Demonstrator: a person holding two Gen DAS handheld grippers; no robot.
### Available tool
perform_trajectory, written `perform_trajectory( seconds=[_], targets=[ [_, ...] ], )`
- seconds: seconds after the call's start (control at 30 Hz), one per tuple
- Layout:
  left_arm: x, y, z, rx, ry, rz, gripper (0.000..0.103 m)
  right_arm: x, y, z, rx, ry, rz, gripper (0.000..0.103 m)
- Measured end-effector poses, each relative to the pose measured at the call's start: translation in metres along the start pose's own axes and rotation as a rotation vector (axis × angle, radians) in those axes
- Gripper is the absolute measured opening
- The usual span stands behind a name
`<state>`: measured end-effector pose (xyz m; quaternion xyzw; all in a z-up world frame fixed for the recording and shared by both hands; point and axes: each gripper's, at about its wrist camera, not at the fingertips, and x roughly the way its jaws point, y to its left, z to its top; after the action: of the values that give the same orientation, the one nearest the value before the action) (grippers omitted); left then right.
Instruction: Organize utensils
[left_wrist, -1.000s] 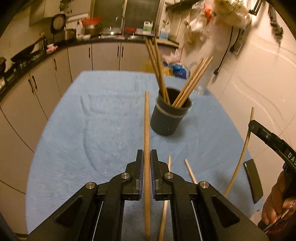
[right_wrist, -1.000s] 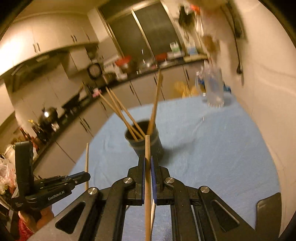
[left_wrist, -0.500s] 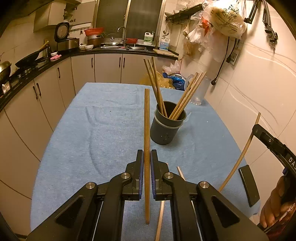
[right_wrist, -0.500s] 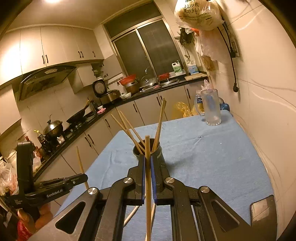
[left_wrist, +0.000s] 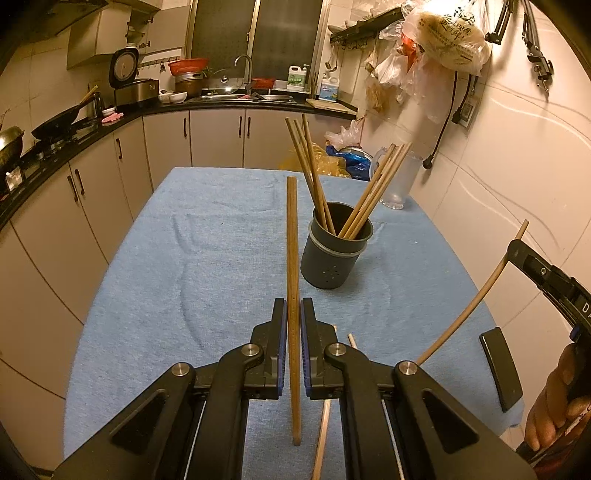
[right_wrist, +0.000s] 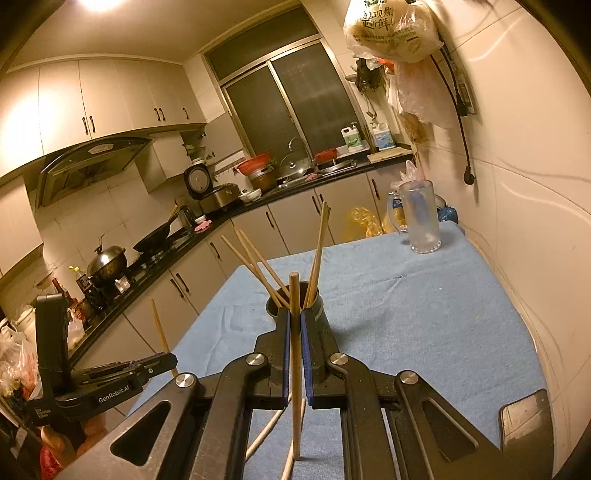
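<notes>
Left gripper (left_wrist: 292, 321): we see its jaws closed tight on a darker chopstick (left_wrist: 291, 240), which stands upright between the blue pads, clear of the cloth.
Right gripper (right_wrist: 294, 328): we find it likewise clamped on a pale chopstick (right_wrist: 294, 295), held upright just in front of the holder.
Holder (left_wrist: 335, 251): a dark grey cup standing on the blue cloth (left_wrist: 184, 277), with two bunches of chopsticks leaning out, one left, one right.
Loose chopsticks (left_wrist: 322, 435): we count at least two lying on the cloth under the grippers.
Writing on the tools: we read "GenRobot.AI" (right_wrist: 113, 398) in white on the left gripper's side as seen from the right wrist; a smaller label below it is too small to read.
Hanging bag (right_wrist: 391, 26): printed with green Chinese characters, which we cannot read with certainty.
Glass mug (right_wrist: 421, 218): at the cloth's far corner by the wall.
Phone (right_wrist: 524, 428): dark, flat on the near right corner of the cloth.
</notes>
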<state>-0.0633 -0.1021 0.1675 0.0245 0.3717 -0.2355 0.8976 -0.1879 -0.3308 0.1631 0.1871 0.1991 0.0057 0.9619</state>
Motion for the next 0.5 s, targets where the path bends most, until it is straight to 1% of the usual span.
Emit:
perform_trajectory(
  seconds=[0.5],
  targets=[
    [-0.0020, -0.0024, 0.0010, 0.005, -0.005, 0.001, 0.007, -0.0006, -0.0001, 0.0035, 0.001, -0.006, -0.002, 0.006]
  ],
)
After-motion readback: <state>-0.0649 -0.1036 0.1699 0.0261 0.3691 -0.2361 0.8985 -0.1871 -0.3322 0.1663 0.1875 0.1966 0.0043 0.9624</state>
